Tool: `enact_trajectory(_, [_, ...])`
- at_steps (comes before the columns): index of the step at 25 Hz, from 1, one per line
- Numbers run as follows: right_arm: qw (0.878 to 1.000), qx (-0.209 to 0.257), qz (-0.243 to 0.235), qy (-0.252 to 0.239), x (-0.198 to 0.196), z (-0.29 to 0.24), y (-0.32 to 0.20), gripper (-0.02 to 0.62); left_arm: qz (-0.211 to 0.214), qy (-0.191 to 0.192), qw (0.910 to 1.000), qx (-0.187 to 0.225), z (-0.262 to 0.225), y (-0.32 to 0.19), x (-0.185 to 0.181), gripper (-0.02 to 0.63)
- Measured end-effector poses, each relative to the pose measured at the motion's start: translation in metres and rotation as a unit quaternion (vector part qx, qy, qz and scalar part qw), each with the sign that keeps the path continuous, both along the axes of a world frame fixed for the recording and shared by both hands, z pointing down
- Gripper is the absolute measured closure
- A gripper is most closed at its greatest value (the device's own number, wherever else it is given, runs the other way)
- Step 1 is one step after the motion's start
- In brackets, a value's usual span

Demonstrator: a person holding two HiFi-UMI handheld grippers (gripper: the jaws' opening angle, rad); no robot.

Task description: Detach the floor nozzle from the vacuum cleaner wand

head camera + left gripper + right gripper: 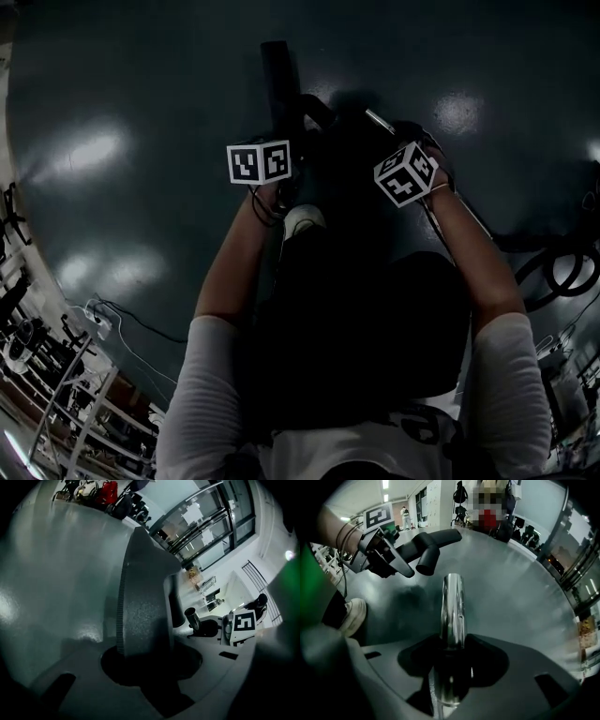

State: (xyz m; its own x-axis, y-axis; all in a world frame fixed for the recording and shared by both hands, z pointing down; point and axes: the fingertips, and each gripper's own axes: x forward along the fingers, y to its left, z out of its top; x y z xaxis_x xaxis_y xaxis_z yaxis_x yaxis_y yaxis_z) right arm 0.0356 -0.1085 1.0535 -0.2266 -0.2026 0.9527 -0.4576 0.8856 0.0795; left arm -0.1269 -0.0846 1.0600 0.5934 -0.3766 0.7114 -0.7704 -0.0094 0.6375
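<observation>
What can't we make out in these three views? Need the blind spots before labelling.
- Head view: underexposed; where the left gripper and right gripper grip is lost in shadow beyond their marker cubes.
- Left gripper view: the floor nozzle fills the frame; its far side is hidden by its own bulk.
- Right gripper view: the wand is cut off near the bottom edge by the gripper's own body.

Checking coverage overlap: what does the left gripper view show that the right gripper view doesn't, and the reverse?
Left gripper view only: the ribbed edge of the nozzle, the open end of the tube, the right gripper from outside. Right gripper view only: a shoe, the left gripper from outside, the nozzle's open neck. Both: nozzle in the left jaws, tube in the right jaws, the two apart, dark floor.
</observation>
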Motion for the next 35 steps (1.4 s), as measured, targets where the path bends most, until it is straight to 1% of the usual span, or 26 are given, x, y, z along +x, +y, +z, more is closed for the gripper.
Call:
enact_trajectory(5, [1.0,-0.027,-0.008,-0.005,-0.009,0.022,0.016,0.414,0.006,-0.012,0.9999,-0.008,0.017,0.005,-0.004,0.492])
enact_trajectory(10, [0.997,-0.058,0.024,-0.05,-0.003,0.022,0.012,0.414,0.023,-0.028,0.9991,-0.022,0.018,0.002,0.004,0.491])
enact_trajectory(11, [0.997,-0.057,0.025,-0.053,-0.002,0.022,0.012,0.414,0.023,-0.031,0.999,-0.022,0.018,0.003,0.004,0.491])
enact_trajectory(13, [0.998,-0.039,0.012,-0.048,-0.002,0.022,0.013,0.41,0.016,-0.045,0.9988,-0.012,0.017,0.004,0.003,0.491])
enact_trajectory(14, [0.999,-0.026,0.002,-0.043,-0.002,0.022,0.013,0.405,0.015,-0.059,0.9981,-0.002,0.015,0.003,0.001,0.457])
enact_trajectory(15, [0.999,-0.012,-0.009,-0.038,-0.001,0.022,0.012,0.405,0.022,-0.075,0.9969,0.009,0.014,0.001,0.001,0.393])
enact_trajectory(17, [0.999,0.011,-0.028,-0.029,-0.002,0.02,0.013,0.405,0.048,-0.103,0.9933,0.021,0.011,0.005,0.005,0.264])
enact_trajectory(19, [0.999,0.021,-0.03,-0.033,-0.003,0.017,0.018,0.405,0.066,-0.13,0.9889,0.027,0.009,0.013,0.005,0.173])
enact_trajectory(21, [0.998,0.029,-0.011,-0.049,-0.004,0.009,0.017,0.405,0.078,-0.166,0.9823,0.04,0.005,0.017,-0.002,0.161])
enact_trajectory(23, [0.996,0.052,0.011,-0.073,-0.007,-0.007,0.012,0.407,0.081,-0.183,0.9787,0.048,-0.001,0.022,-0.008,0.121])
enact_trajectory(26, [0.989,0.096,0.019,-0.109,-0.018,-0.044,0.002,0.407,0.061,-0.166,0.982,0.068,-0.019,0.028,-0.013,0.114])
enact_trajectory(28, [0.984,0.106,0.035,-0.138,-0.027,-0.073,-0.003,0.408,0.046,-0.159,0.9818,0.092,-0.041,0.025,-0.017,0.115])
enact_trajectory(29, [0.98,0.107,0.056,-0.155,-0.028,-0.087,-0.006,0.409,0.036,-0.161,0.9803,0.109,-0.056,0.021,-0.018,0.122])
enact_trajectory(30, [0.975,0.111,0.084,-0.172,-0.026,-0.1,-0.011,0.447,0.022,-0.164,0.9775,0.13,-0.072,0.014,-0.02,0.175])
enact_trajectory(31, [0.969,0.116,0.113,-0.187,-0.022,-0.11,-0.017,0.531,0.006,-0.17,0.9732,0.155,-0.089,0.006,-0.021,0.291])
enact_trajectory(32, [0.963,0.122,0.136,-0.197,-0.018,-0.119,-0.022,0.574,-0.008,-0.177,0.9679,0.179,-0.105,-0.001,-0.022,0.397])
enact_trajectory(34, [0.956,0.129,0.16,-0.208,-0.012,-0.136,-0.024,0.591,-0.024,-0.187,0.958,0.216,-0.131,-0.01,-0.022,0.565])
enact_trajectory(35, [0.954,0.129,0.167,-0.214,-0.011,-0.147,-0.022,0.591,-0.026,-0.188,0.9556,0.225,-0.144,-0.012,-0.023,0.6])
